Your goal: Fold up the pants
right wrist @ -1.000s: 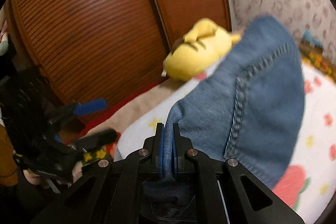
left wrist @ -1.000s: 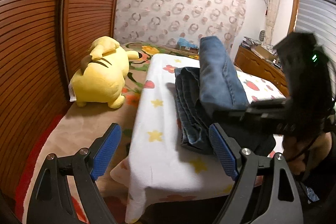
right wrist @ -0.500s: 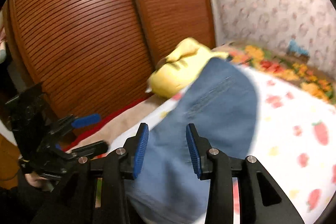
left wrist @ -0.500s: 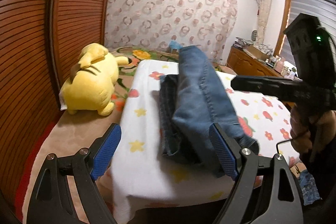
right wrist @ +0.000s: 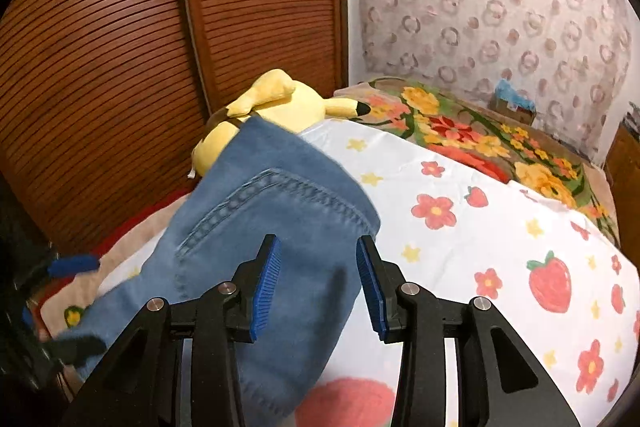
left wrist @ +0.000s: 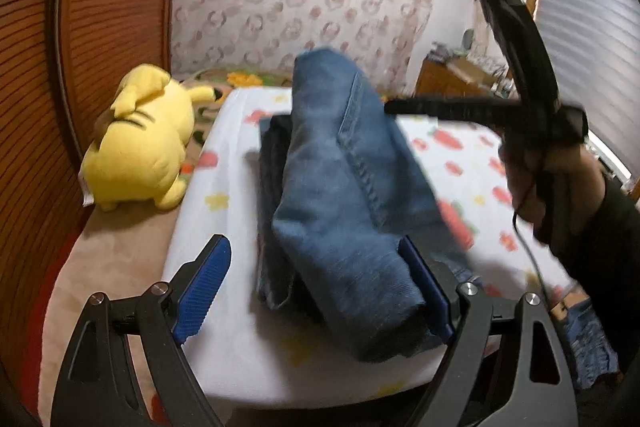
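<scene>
**Jeans folded on the quilt, both grippers clear**

Landmark: the white flower-print quilt (left wrist: 224, 311) on the bed.

- The jeans (left wrist: 344, 211) lie as a folded bundle running lengthwise down the middle of the quilt. Top layer is lighter blue, with darker layers showing along its left edge. Near end sits close to the quilt's front edge.
- Yellow plush toy (left wrist: 140, 151) sits off the quilt's left side, apart from the jeans.
- My left gripper (left wrist: 316, 291) hangs over the quilt's front edge, jaws spread wide. The bundle's near end lies between the pads in view; I can't tell whether the right pad touches it.
- My right gripper (right wrist: 318, 285) is above the bundle from the quilt's right side, jaws opening, nothing pinched; denim is only behind the gap.

Handling, my read: denim is soft but thick and fairly heavy, and layers will slide and spring open. I'd take it at a fold edge or hem, through all layers, not the flat middle.
</scene>
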A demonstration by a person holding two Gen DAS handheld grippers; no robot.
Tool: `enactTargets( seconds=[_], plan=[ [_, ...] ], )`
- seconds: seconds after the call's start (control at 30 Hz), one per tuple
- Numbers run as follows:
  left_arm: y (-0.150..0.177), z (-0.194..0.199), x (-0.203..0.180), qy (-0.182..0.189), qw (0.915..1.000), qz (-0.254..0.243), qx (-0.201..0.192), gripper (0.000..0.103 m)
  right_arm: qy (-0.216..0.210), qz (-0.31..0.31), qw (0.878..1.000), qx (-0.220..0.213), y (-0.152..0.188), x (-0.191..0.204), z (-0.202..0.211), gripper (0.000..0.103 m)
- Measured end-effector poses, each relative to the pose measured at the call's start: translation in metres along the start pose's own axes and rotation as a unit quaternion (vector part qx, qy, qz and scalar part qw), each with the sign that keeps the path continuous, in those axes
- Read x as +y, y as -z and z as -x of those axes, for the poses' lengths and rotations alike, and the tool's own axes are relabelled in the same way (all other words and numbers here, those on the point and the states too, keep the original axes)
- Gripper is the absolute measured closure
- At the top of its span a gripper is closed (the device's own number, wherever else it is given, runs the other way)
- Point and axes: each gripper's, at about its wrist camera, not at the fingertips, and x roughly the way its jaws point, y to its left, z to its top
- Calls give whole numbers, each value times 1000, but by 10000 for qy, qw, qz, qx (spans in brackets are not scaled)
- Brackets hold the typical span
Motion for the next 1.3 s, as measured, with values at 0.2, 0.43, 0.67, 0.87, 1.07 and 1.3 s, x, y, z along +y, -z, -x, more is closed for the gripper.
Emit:
enactTargets(
  seconds=[0.2, 0.43, 0.67, 0.87, 1.07, 1.3],
  plan=[
    [26, -9, 12, -113, 9993, 100, 344, 17, -311, -300, 9988, 232, -14, -30, -34, 49],
    [34, -12, 14, 53, 9992, 220, 344, 17, -315, -513, 9959, 681, -9, -44, -66, 32],
    [27, -8, 20, 359, 9977, 513, 261, 18, -532, -815, 9920, 803, -5, -57, -82, 26],
    [10, -6, 19, 500, 9972, 545, 125, 24, -681, -799, 9906, 877, -2, -61, -85, 26],
    [13, -27, 26, 642, 9938, 769, 478, 26, -883, -907, 9876, 924, 0, -69, -93, 26],
    [20, -28, 25, 782, 9924, 821, 487, 41, -1177, -984, 9839, 915, 3, -71, -96, 44]
  ],
)
